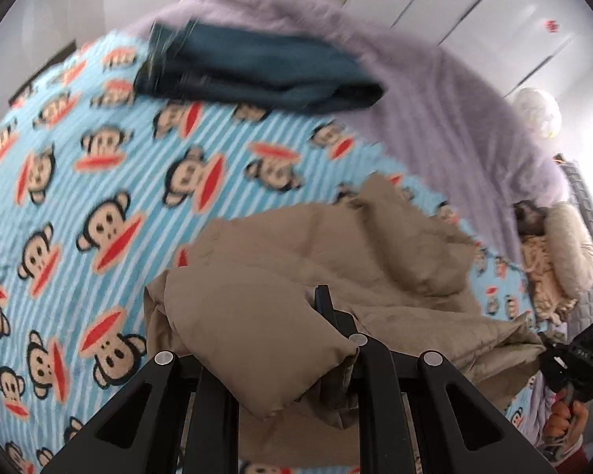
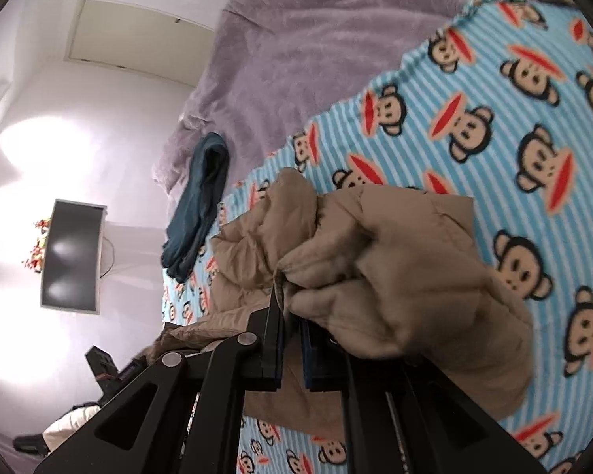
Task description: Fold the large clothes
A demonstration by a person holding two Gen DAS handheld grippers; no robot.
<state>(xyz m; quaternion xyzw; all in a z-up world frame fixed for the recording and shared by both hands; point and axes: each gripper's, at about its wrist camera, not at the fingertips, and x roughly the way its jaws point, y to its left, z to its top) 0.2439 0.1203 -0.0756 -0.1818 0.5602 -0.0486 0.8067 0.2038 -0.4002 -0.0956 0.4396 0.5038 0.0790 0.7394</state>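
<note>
A tan padded jacket (image 1: 296, 260) lies bunched on the blue striped monkey-print blanket (image 1: 99, 181). In the left wrist view a fold of it drapes over my left gripper (image 1: 292, 312), which is shut on the cloth; one black fingertip (image 1: 322, 296) pokes out and the other is hidden under fabric. In the right wrist view my right gripper (image 2: 290, 304) pinches a gathered edge of the same jacket (image 2: 395, 276), which bulges over the right finger. The right gripper (image 1: 577, 359) also shows at the far right edge of the left wrist view, held by a hand.
A folded dark teal garment (image 1: 257, 75) (image 2: 197, 205) rests at the blanket's far side against a lilac fleece cover (image 1: 435, 98) (image 2: 304, 51). Pillows (image 1: 565, 245) are piled at one end. A dark screen (image 2: 73, 254) stands by the white wall.
</note>
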